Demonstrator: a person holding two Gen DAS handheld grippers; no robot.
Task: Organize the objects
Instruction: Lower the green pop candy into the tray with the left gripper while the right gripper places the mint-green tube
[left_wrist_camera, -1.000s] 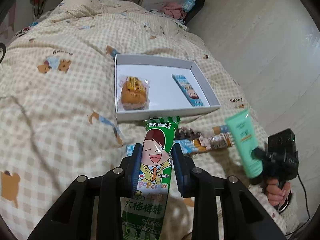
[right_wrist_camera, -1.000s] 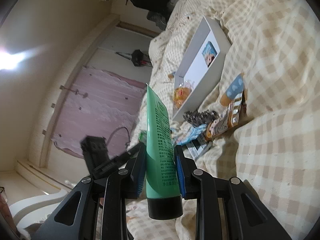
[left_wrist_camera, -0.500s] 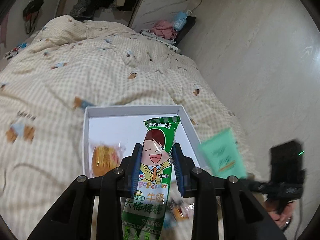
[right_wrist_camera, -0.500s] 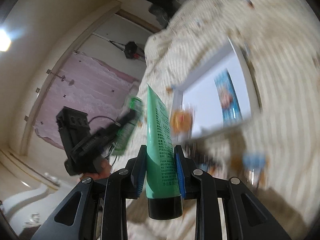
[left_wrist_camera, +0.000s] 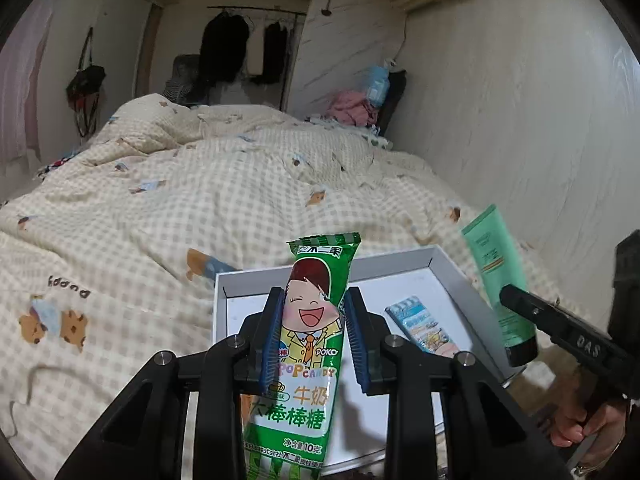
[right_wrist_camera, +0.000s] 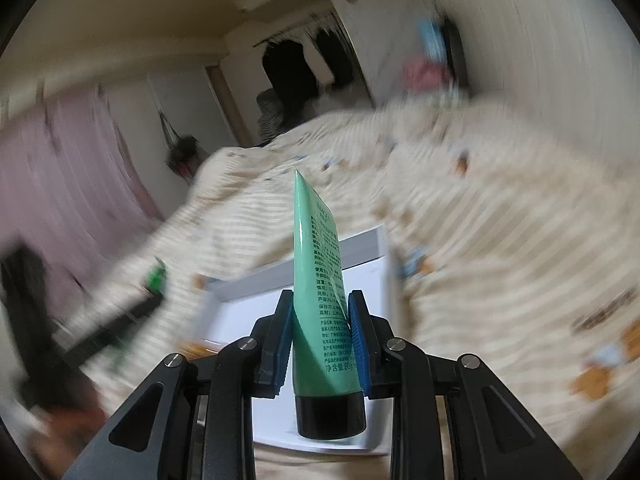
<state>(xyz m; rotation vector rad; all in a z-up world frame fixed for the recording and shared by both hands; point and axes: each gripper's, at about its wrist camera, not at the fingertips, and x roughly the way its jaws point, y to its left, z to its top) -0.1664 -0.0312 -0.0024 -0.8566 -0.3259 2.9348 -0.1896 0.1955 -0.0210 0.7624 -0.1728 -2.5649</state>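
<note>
Grippers over white tray (left_wrist_camera: 436, 258), apparently: left (left_wrist_camera: 313, 334) clamping candy packet (left_wrist_camera: 308, 344), right (right_wrist_camera: 320, 334) clamping green tube (right_wrist_camera: 320, 280).

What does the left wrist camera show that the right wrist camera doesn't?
Only the left wrist view shows the left tool shut on the green candy pack, sharply enough to read its cartoon face, plus the blue snack packet lying in the box and the hand holding the right tool.

Only the right wrist view shows the right tool up close, clamping the green tube just above its black cap, with the printed back text visible; the rest is blurred.

Both show the white box on the checked quilt, and the tube.
</note>
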